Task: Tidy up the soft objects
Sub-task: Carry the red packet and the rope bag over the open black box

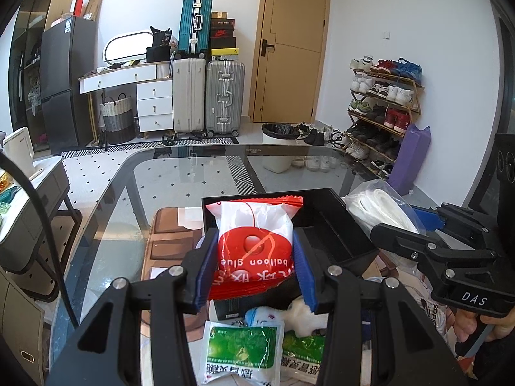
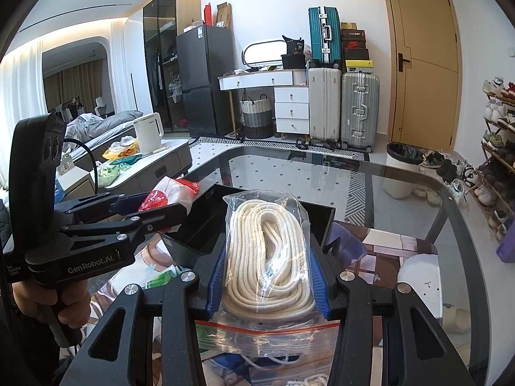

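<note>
The red packet [image 1: 254, 244] runs lengthwise away from my left claw [image 1: 254, 273], pinched at its sides between the blue pads, its far end over the black box [image 1: 325, 222]. My right claw [image 2: 268, 276] pinches the bagged rope [image 2: 268, 251] the same way, long axis pointing ahead, over the box's near edge. Green packets [image 1: 241, 350] lie on the desk [image 1: 193, 173] under my left claw.

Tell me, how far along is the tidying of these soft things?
Nothing looks put away yet: the visible part of the black box is bare. In hand: the left gripper holds a red and white packet, and the right gripper holds a bagged rope, both above the box. Still left: green packets and a zip bag lying on the table.
</note>
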`<state>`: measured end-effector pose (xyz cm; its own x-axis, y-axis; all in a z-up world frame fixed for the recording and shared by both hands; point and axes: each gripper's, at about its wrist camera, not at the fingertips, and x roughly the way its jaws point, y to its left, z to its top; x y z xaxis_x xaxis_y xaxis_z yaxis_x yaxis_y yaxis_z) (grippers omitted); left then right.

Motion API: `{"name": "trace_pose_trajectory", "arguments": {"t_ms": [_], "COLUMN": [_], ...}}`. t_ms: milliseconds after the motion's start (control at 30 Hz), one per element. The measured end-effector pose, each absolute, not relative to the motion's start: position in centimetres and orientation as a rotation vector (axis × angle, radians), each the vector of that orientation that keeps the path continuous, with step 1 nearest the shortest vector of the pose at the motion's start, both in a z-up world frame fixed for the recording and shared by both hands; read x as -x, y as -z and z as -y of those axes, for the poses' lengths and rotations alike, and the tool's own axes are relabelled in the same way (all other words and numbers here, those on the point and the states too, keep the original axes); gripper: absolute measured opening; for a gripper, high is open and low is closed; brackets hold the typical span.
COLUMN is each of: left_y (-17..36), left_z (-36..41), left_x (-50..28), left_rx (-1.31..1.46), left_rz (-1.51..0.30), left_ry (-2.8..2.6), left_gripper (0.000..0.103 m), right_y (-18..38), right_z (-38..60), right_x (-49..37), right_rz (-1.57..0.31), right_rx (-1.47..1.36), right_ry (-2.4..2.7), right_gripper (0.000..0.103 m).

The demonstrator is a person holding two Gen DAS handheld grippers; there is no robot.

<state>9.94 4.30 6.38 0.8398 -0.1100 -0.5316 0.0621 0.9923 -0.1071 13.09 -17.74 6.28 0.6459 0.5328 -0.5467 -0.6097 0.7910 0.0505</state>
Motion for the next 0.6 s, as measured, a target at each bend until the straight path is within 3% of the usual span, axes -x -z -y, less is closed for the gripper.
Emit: {"name": "trace_pose_trajectory", "arguments": {"t_ms": [600], "left_y": [-5.7], "left_z": [-3.8], "left_x": [-12.3], "left_rx": [0.053], "left_rz": [-0.609], "left_ry": [0.081], "left_gripper": [0.044], "right_y": [-5.8], "right_z": [16.5], "right_x": [-16.0], "right_rz": [-0.607], "right_rx": [0.147], "right_ry": [-0.660], "right_gripper": [0.046]}}
